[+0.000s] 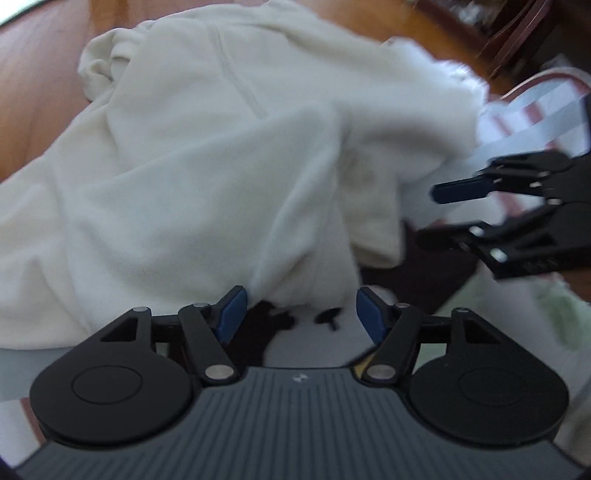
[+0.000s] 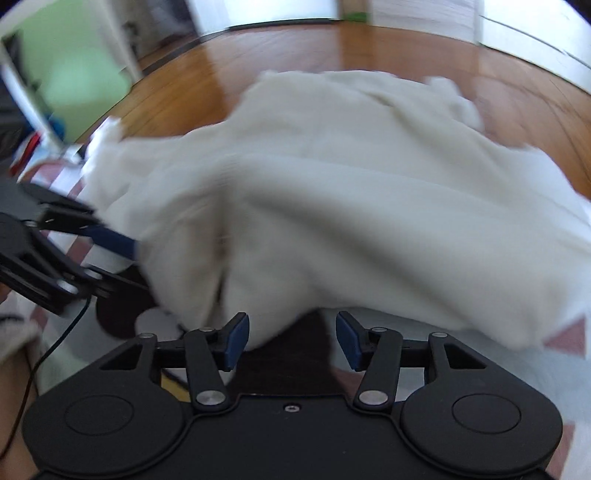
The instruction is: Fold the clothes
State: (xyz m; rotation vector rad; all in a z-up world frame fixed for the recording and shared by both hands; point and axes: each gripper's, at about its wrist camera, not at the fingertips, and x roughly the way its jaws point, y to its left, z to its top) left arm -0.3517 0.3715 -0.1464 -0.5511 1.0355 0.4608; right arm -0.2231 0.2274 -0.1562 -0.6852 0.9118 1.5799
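Note:
A cream fleece garment [image 1: 221, 166] lies rumpled in a loose heap and fills the middle of both views [image 2: 351, 203]. In the left wrist view my left gripper [image 1: 301, 317] stands open just short of the garment's near edge, with only a dark-patterned cloth showing between its blue pads. My right gripper [image 1: 439, 214] comes in from the right, open beside the garment's right edge. The right wrist view has my right gripper [image 2: 291, 339] open at the near hem with nothing pinched. My left gripper [image 2: 129, 258] shows at the left, open against the fabric's side.
Wooden floor [image 2: 295, 51] spreads behind the garment. A red and white striped cloth [image 1: 535, 110] lies under and to the right of it. Dark furniture [image 1: 498, 29] stands at the far right. A thin black cable [image 2: 55, 343] hangs at the left, and a green wall [image 2: 74, 74] is beyond.

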